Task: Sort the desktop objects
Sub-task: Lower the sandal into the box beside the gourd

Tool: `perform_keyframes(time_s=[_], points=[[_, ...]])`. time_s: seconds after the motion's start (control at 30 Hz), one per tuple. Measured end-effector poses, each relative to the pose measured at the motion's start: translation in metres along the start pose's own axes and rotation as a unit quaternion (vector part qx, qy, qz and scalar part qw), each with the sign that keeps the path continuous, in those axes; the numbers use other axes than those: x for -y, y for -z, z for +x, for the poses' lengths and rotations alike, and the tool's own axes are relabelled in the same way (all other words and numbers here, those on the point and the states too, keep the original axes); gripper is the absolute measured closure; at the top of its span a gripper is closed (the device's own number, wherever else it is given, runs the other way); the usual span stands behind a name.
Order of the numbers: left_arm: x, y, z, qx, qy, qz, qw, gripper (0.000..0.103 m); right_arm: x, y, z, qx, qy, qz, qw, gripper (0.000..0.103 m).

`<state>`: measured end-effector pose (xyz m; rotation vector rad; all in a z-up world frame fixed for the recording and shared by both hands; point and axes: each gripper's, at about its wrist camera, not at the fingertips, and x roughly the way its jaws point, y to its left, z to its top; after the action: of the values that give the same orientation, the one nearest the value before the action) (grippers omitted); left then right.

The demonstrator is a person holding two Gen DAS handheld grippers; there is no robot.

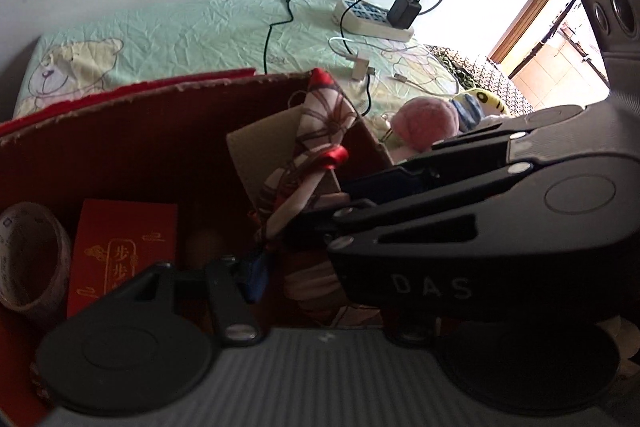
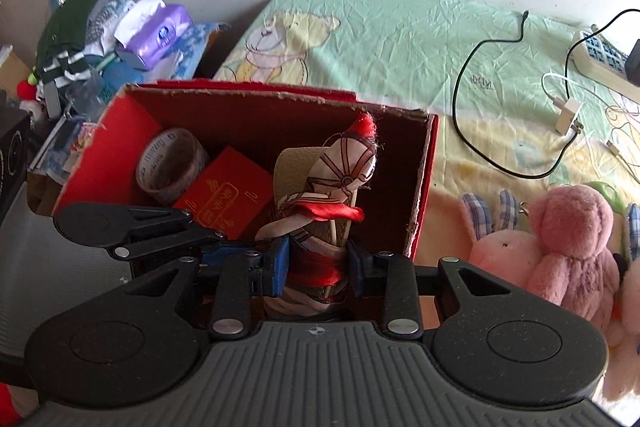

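Note:
A red cardboard box (image 2: 424,179) stands open on the green sheet. Inside lie a roll of clear tape (image 2: 170,167) and a red envelope (image 2: 228,195) with gold print. A patterned cloth bundle (image 2: 340,179) tied with red ribbon stands upright in the box, with my right gripper (image 2: 316,267) shut on its lower part. My left gripper (image 2: 216,253) reaches in from the left, close beside the right one. In the left wrist view the bundle (image 1: 320,131) rises ahead; my left gripper (image 1: 316,267) looks open, its right finger hidden behind the right gripper (image 1: 332,203).
Pink plush toys (image 2: 572,235) lie right of the box. A black cable (image 2: 460,107), a white adapter (image 2: 568,115) and a power strip (image 1: 372,19) sit on the sheet beyond. Piled clothes and a purple tissue pack (image 2: 156,31) crowd the far left.

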<state>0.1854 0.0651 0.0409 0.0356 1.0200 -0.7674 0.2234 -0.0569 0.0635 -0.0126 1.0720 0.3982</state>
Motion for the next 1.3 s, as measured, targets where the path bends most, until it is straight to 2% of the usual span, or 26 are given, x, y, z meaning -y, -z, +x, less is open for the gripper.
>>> perform_keyframes(time_s=[0.13,0.4,0.83,0.93,1.0,1.3], points=[[0.000,0.001,0.011,-0.021,-0.007,0.001,0.9998,0.047,-0.004,-0.003,0.007,-0.022,0.014,-0.010,1.000,0.072],[-0.006,0.001,0.019,-0.034,-0.003,-0.007,0.9994,0.047,-0.009,-0.009,0.013,-0.048,0.044,-0.025,0.998,0.076],[-0.010,0.003,0.015,-0.038,-0.001,-0.017,0.9991,0.045,-0.013,-0.006,0.013,-0.049,0.057,-0.031,0.997,0.074],[-0.011,0.002,0.011,-0.037,0.005,-0.022,0.9991,0.045,-0.012,-0.006,0.012,-0.047,0.054,-0.025,0.997,0.073],[-0.012,0.002,0.008,-0.033,0.006,-0.022,0.9992,0.045,-0.010,-0.005,0.011,-0.042,0.050,-0.019,0.998,0.068],[-0.022,-0.008,-0.005,-0.019,-0.020,-0.020,0.9994,0.044,-0.006,0.001,0.007,0.010,0.042,-0.009,0.999,0.068]])
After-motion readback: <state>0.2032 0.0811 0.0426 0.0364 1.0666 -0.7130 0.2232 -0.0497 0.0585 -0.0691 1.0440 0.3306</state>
